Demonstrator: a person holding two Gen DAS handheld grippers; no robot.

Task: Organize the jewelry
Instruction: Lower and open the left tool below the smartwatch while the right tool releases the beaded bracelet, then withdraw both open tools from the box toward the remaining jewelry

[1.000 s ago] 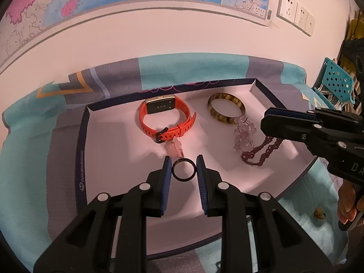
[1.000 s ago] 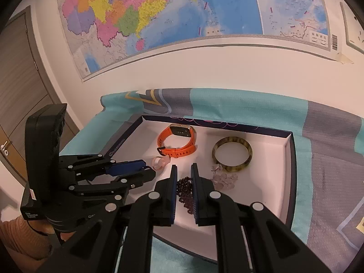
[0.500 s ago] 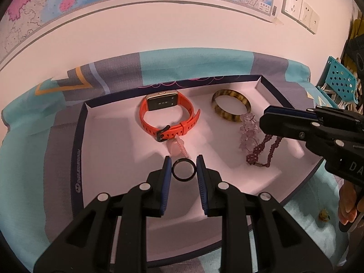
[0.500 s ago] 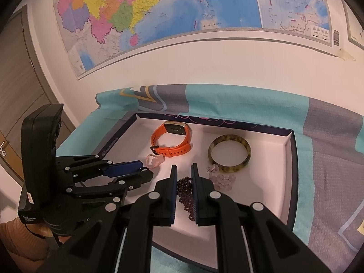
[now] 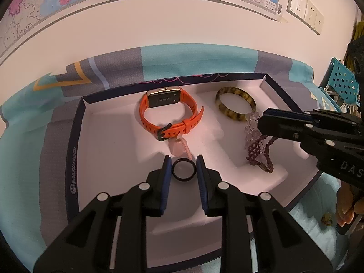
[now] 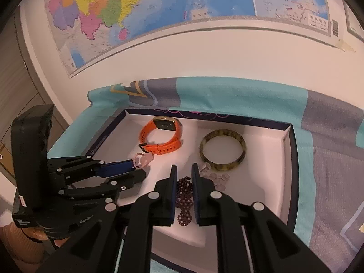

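Black and thin, a ring (image 5: 183, 170) sits pinched between the blue pads of the left claw (image 5: 183, 169) above the white foam tray (image 5: 107, 136), seen from the left wrist. Setting it down well looks to call for lowering it onto bare foam left of centre, then spreading the jaws without a flick. Just ahead lies a pale pink charm (image 5: 179, 146), touching the buckle of an orange watch (image 5: 169, 116); a careless drop could land the ring on it. To the right, the right claw (image 5: 264, 122) reaches over a dark purple bead strand (image 5: 259, 153) and clear crystal beads (image 5: 251, 122) beside a tortoiseshell bangle (image 5: 235, 107).

From the right wrist, the right claw (image 6: 183, 183) is pressed nearly together on the purple bead strand (image 6: 184, 195), which trails down between the pads. The strand hangs loose, so it probably needs a slow lift to clear the crystal beads (image 6: 216, 176) against the bangle (image 6: 223, 151). The left claw (image 6: 136, 170) crowds the pink charm (image 6: 143, 160) close by.
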